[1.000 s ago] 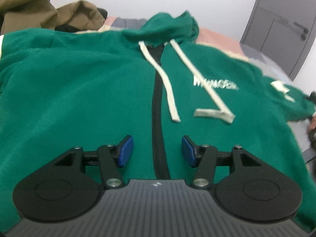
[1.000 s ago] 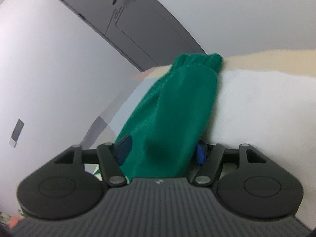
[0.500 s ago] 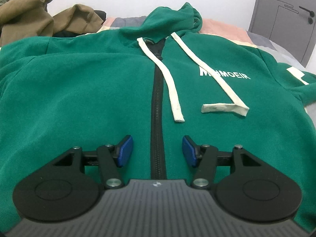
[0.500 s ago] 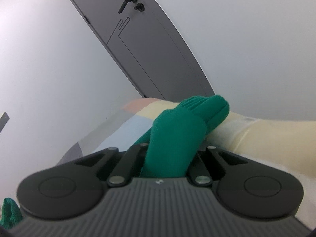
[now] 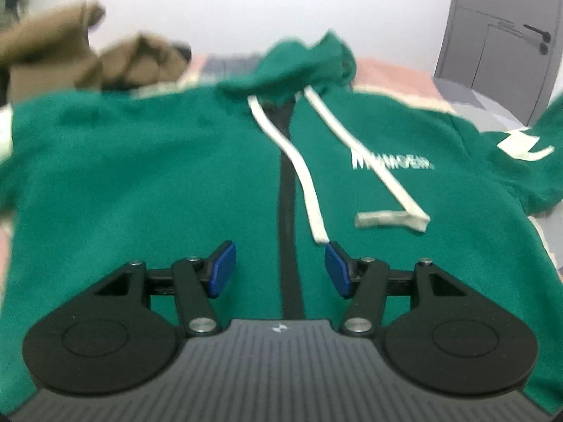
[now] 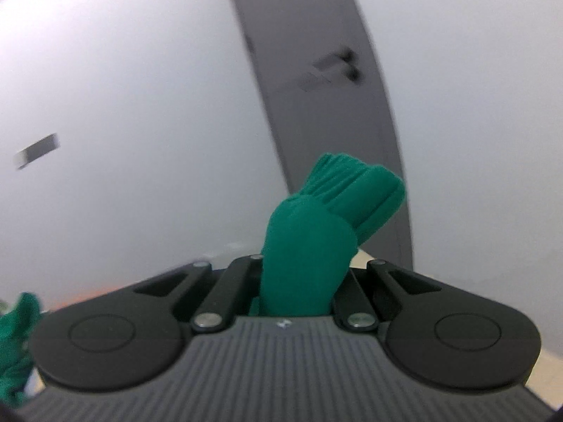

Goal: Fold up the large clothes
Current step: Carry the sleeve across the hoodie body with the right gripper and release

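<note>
A green zip-up hoodie (image 5: 140, 183) lies flat and face up on the bed, hood at the far end, two white drawstrings (image 5: 302, 176) trailing down its chest. My left gripper (image 5: 279, 269) hovers open over the lower front, its blue pads (image 5: 221, 270) on either side of the black zipper (image 5: 290, 239), touching nothing. The hoodie's right sleeve (image 5: 538, 147) rises off the bed at the right edge of the left wrist view. My right gripper (image 6: 297, 281) is shut on that sleeve just below its ribbed cuff (image 6: 352, 197), held up in front of the wall.
A brown garment (image 5: 88, 59) is heaped at the bed's far left. A grey door (image 5: 510, 45) stands at the far right; it also fills the background of the right wrist view as a grey door (image 6: 316, 105). Pink and grey bedding (image 5: 394, 70) shows around the hoodie.
My right gripper closed on the sleeve near the cuff and lifted it off the bed, rolling as it rose. In the left view the sleeve's end now stands raised at the right edge.
</note>
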Demonstrator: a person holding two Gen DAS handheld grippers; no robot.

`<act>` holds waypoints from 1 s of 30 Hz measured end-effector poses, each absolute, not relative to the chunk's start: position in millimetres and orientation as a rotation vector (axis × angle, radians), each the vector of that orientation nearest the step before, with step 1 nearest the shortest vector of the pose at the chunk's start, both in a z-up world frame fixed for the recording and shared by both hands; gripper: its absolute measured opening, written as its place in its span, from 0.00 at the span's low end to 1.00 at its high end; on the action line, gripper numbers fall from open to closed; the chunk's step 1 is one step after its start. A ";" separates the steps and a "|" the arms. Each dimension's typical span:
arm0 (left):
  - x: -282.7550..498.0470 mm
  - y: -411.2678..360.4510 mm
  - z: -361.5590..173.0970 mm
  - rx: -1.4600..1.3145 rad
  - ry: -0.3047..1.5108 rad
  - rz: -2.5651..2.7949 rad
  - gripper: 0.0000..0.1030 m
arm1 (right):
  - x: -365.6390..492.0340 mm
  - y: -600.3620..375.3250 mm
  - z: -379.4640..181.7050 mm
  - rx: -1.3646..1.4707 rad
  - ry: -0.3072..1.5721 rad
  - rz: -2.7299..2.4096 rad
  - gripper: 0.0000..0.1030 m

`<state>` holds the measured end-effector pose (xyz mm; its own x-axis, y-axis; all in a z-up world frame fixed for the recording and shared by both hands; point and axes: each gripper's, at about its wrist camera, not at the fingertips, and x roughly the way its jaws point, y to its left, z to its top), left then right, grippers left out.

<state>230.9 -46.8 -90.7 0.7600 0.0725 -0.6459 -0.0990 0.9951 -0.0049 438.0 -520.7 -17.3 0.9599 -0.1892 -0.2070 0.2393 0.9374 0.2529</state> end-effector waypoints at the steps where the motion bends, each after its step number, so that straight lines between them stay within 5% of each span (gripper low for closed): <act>1: 226.5 -45.5 -85.8 -0.030 0.687 0.088 0.60 | 431.7 -507.2 -3.3 0.255 0.166 -0.202 0.07; 14: 165.0 3.2 -32.9 -0.182 0.575 0.051 0.60 | 322.8 -283.5 131.8 -0.025 -0.015 0.097 0.07; 20: 147.6 44.6 -20.4 -0.297 0.524 0.080 0.60 | 272.2 -184.5 125.0 -0.170 -0.035 0.221 0.07; 30: 122.1 134.8 -3.6 -0.567 0.419 0.195 0.60 | 193.7 -36.0 29.8 -0.437 0.094 0.475 0.09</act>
